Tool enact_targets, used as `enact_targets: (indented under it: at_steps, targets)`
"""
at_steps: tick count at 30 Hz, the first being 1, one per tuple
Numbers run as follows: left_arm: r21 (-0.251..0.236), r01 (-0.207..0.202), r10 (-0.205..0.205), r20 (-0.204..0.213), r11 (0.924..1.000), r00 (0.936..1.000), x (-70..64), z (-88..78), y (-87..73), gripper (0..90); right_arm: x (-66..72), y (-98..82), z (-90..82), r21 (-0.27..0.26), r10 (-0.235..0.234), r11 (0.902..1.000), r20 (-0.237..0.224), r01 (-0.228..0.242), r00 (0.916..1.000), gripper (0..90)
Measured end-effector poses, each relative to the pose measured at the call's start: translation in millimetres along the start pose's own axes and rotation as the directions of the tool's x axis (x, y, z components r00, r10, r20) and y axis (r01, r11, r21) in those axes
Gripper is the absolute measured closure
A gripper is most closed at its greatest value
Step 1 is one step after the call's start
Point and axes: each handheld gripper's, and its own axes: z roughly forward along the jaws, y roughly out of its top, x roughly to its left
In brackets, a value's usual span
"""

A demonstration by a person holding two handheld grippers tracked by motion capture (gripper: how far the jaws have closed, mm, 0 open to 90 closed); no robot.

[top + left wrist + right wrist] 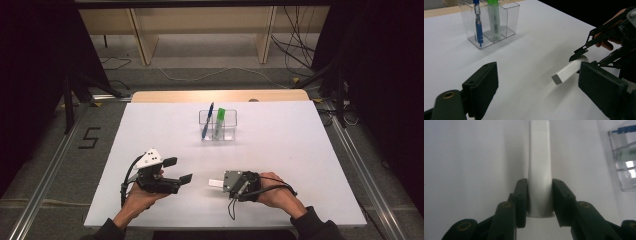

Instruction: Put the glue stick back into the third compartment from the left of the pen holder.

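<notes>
A white tube (pixel 215 183) lies low over the white table (pixel 300 150), pointing left. My right gripper (pixel 223 183) is shut on its round end, and in the right gripper view both pads (pixel 522 197) press the sides of the tube (pixel 539 170). My left gripper (pixel 178 170) stands open to the left of it, with nothing between its jaws. In the left gripper view, the tube's flat end (pixel 566 73) faces my left gripper (pixel 541 82), a short way off. A clear organizer (pixel 218 125) farther back holds a blue pen (pixel 207 120) and a green marker (pixel 220 122).
The organizer (pixel 489 22) has an empty compartment on its right side. Beyond the table's wooden far edge (pixel 220 95) are wooden shelf legs and cables on the floor. Metal rails run along both sides of the table.
</notes>
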Motion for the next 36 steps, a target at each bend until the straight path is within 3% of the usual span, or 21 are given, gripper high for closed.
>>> enact_targets:
  at_steps: [7, 10, 13, 17, 19, 21, 22, 24, 26, 27, 28, 30, 31, 32, 35, 36]
  targets:
    - [0.012, 0.019, -0.019, 0.020, 0.9997, 0.9996, 0.2, 0.8, 6.4, 15.9, 4.2, -0.4, -2.3, -0.037, -0.072, 0.9965, 0.078, 0.075, 0.9944, 67.5]
    - [0.029, 0.015, -0.016, 0.027, 0.9994, 0.9995, -1.2, 2.2, 9.7, 16.0, 7.8, -0.2, -4.0, -0.045, -0.123, 0.9904, 0.142, 0.131, 0.9822, 67.5]
    - [0.049, 0.012, -0.014, 0.043, 0.9987, 0.9990, -3.4, 3.8, 13.9, 16.0, 13.4, 0.3, -7.5, -0.054, -0.192, 0.9769, 0.201, 0.207, 0.9606, 67.5]
    - [0.095, -0.005, -0.002, 0.072, 0.9955, 0.9974, -6.2, 8.2, 18.8, 16.2, 24.1, 0.8, -10.1, -0.046, -0.280, 0.9511, 0.287, 0.305, 0.9160, 67.5]
    - [0.117, -0.018, 0.007, 0.090, 0.9930, 0.9959, -7.4, 10.3, 21.5, 16.2, 27.6, 0.5, -10.7, -0.040, -0.322, 0.9345, 0.328, 0.354, 0.8879, 67.6]
    - [0.140, -0.027, 0.012, 0.109, 0.9897, 0.9940, -8.1, 12.7, 25.1, 16.4, 31.0, 0.0, -11.3, -0.029, -0.339, 0.9272, 0.360, 0.374, 0.8693, 67.6]
    - [0.158, -0.034, 0.015, 0.119, 0.9869, 0.9927, -9.1, 14.3, 27.0, 16.4, 30.9, -0.3, -10.9, -0.019, -0.381, 0.9077, 0.381, 0.419, 0.8422, 67.6]
    - [0.187, -0.059, 0.034, 0.131, 0.9807, 0.9908, -11.0, 17.6, 30.7, 16.7, 33.8, -0.7, -10.4, 0.003, -0.424, 0.8862, 0.410, 0.463, 0.8079, 67.6]
    - [0.219, -0.081, 0.049, 0.148, 0.9723, 0.9877, -12.0, 21.5, 33.9, 17.1, 37.1, -1.3, -10.0, 0.016, -0.448, 0.8721, 0.428, 0.489, 0.7849, 67.6]
    - [0.240, -0.090, 0.053, 0.156, 0.9666, 0.9863, -12.9, 23.6, 35.0, 17.3, 38.4, -1.0, -9.3, 0.016, -0.464, 0.8592, 0.446, 0.511, 0.7653, 67.6]
    - [0.253, -0.102, 0.064, 0.157, 0.9619, 0.9855, -13.9, 25.8, 35.8, 17.3, 39.2, -0.6, -9.4, 0.024, -0.483, 0.8481, 0.446, 0.529, 0.7534, 67.6]
    - [0.275, -0.118, 0.073, 0.168, 0.9543, 0.9831, -15.1, 30.4, 37.0, 17.9, 43.6, -0.8, -9.0, 0.032, -0.477, 0.8527, 0.457, 0.521, 0.7513, 67.6]
    - [0.289, -0.123, 0.075, 0.174, 0.9494, 0.9820, -15.9, 32.8, 37.6, 17.8, 43.2, -0.4, -9.0, 0.039, -0.502, 0.8350, 0.462, 0.549, 0.7311, 67.6]
    - [0.302, -0.133, 0.081, 0.178, 0.9439, 0.9807, -16.5, 35.2, 38.3, 17.9, 43.7, -0.3, -8.6, 0.039, -0.511, 0.8271, 0.468, 0.561, 0.7208, 67.6]
    - [0.334, -0.153, 0.092, 0.190, 0.9299, 0.9774, -18.5, 41.5, 40.2, 18.2, 45.9, -0.1, -8.2, 0.043, -0.525, 0.8116, 0.491, 0.583, 0.6954, 67.6]
    - [0.343, -0.158, 0.094, 0.194, 0.9261, 0.9764, -19.2, 43.3, 40.9, 18.1, 46.8, 0.2, -8.6, 0.052, -0.531, 0.8094, 0.490, 0.585, 0.6914, 67.6]
